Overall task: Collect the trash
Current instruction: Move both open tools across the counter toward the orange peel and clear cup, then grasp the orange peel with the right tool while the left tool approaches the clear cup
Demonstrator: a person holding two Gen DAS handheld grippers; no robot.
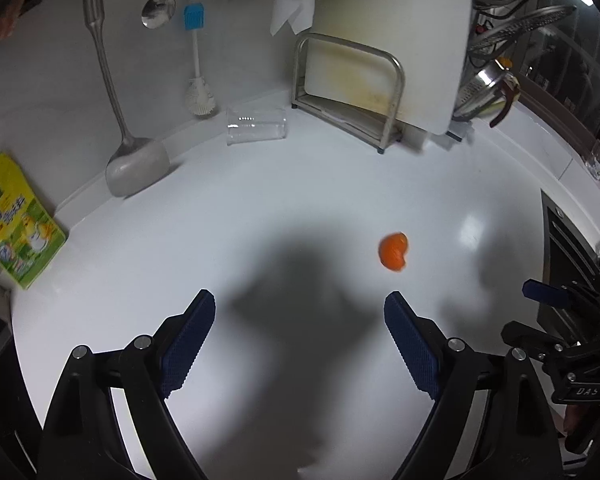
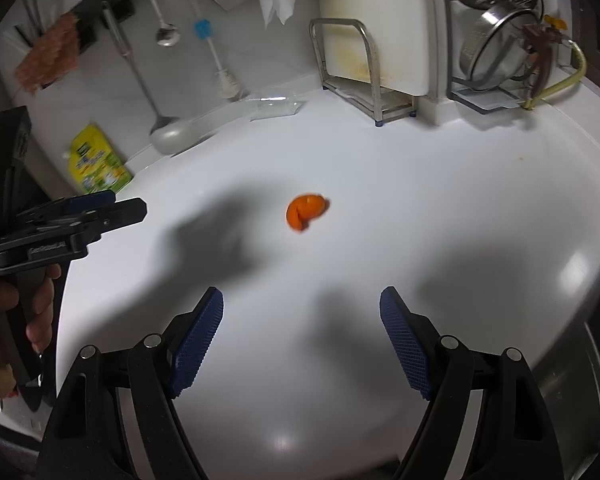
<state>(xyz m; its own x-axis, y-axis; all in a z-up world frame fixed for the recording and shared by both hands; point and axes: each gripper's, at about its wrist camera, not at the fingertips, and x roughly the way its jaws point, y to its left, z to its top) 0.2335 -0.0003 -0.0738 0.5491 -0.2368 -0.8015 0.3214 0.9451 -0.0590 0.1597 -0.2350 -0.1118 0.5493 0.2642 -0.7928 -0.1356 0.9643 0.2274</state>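
Observation:
A piece of orange peel (image 1: 394, 252) lies on the white counter (image 1: 260, 208). It is just ahead of my left gripper (image 1: 300, 308) and a little to the right of its right fingertip. The left jaws stand wide open with nothing between the blue pads. In the right wrist view the peel (image 2: 306, 212) lies ahead and slightly left of my right gripper (image 2: 302, 296), also open and empty. A clear plastic container (image 1: 256, 126) lies on its side at the back wall. Each gripper shows at the edge of the other's view, the right gripper (image 1: 520, 310) and the left gripper (image 2: 128, 204), which a hand holds.
A cutting board in a metal rack (image 1: 348, 96) stands at the back, with a hanging ladle (image 1: 136, 168) and a bottle brush (image 1: 198, 96) left of it. A yellow-green pouch (image 1: 16, 220) leans at the far left. A colander rack (image 2: 496, 56) sits back right.

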